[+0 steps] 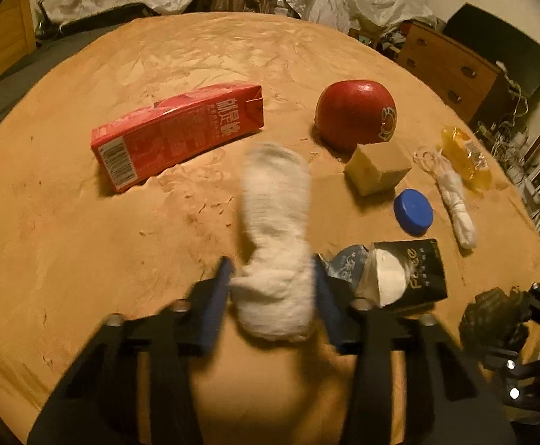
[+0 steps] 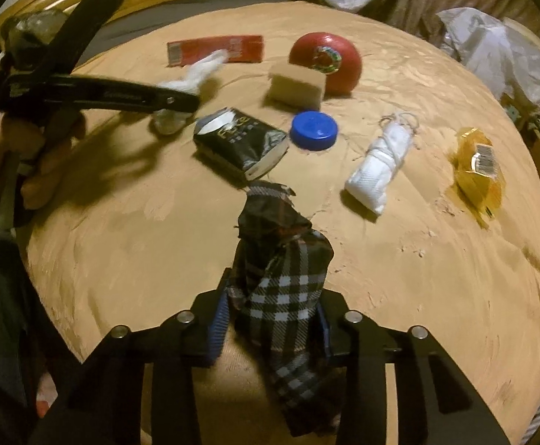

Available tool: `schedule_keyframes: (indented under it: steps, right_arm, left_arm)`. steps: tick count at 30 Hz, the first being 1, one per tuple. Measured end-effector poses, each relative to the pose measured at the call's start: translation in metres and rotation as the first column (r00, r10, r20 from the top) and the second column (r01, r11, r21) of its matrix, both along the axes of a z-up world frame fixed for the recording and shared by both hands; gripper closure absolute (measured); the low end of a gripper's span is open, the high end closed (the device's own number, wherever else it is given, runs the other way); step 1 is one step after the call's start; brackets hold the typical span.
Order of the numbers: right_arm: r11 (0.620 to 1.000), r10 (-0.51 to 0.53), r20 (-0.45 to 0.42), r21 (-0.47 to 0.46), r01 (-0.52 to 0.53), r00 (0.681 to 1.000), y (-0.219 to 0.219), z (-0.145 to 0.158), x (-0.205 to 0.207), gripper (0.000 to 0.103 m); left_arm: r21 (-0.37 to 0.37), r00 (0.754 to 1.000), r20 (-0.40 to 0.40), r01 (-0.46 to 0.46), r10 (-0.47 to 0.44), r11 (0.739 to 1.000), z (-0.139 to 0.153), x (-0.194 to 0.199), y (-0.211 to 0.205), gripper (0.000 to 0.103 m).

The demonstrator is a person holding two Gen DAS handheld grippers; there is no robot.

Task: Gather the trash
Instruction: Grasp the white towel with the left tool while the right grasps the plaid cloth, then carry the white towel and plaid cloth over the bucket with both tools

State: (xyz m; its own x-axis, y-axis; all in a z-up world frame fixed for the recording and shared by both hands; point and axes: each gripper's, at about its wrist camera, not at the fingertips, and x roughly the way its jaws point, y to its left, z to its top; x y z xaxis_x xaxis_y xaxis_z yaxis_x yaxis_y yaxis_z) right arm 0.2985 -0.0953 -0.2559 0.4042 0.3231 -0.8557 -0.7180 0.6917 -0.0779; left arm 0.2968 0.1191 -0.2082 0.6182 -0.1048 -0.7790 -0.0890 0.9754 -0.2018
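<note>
Mid-collection: our left gripper [image 1: 271, 289] clamps a white sock [image 1: 275, 237], right gripper [image 2: 271, 319] pinches plaid cloth [image 2: 282, 278]; next, bin both, then the wrappers beside the apple [image 1: 355, 113].

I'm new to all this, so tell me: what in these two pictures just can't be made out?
- White cloth in the left gripper, left wrist view: motion-blurred, so its nature is unclear.
- Plaid wrapper in the right gripper, right wrist view: lower end cut off.
- Black packet, left wrist view: partly behind a finger.
</note>
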Motion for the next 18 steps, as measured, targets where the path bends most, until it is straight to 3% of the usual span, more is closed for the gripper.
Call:
schedule_keyframes:
  steps: [8, 12, 18]
  right_arm:
    - [0.97, -0.19, 0.094, 0.171, 0.172, 0.977, -0.022, 0.025, -0.024, 0.069]
    - [0.932, -0.282, 0.171, 0.283, 0.227, 0.944, -0.031, 0.056, -0.053, 0.069]
    - [0.873, -0.378, 0.262, 0.419, 0.249, 0.888, -0.043, 0.097, -0.1, 0.069]
  left_arm:
    - [0.088, 0.991, 0.13, -0.053, 0.041, 0.995, 0.039, -0.046, -0.008, 0.067]
    - [0.149, 0.974, 0.225, -0.051, 0.017, 0.988, 0.067, -0.085, -0.034, 0.067]
    - [0.161, 0.939, 0.344, -0.054, -0.005, 0.985, 0.104, -0.137, -0.069, 0.067]
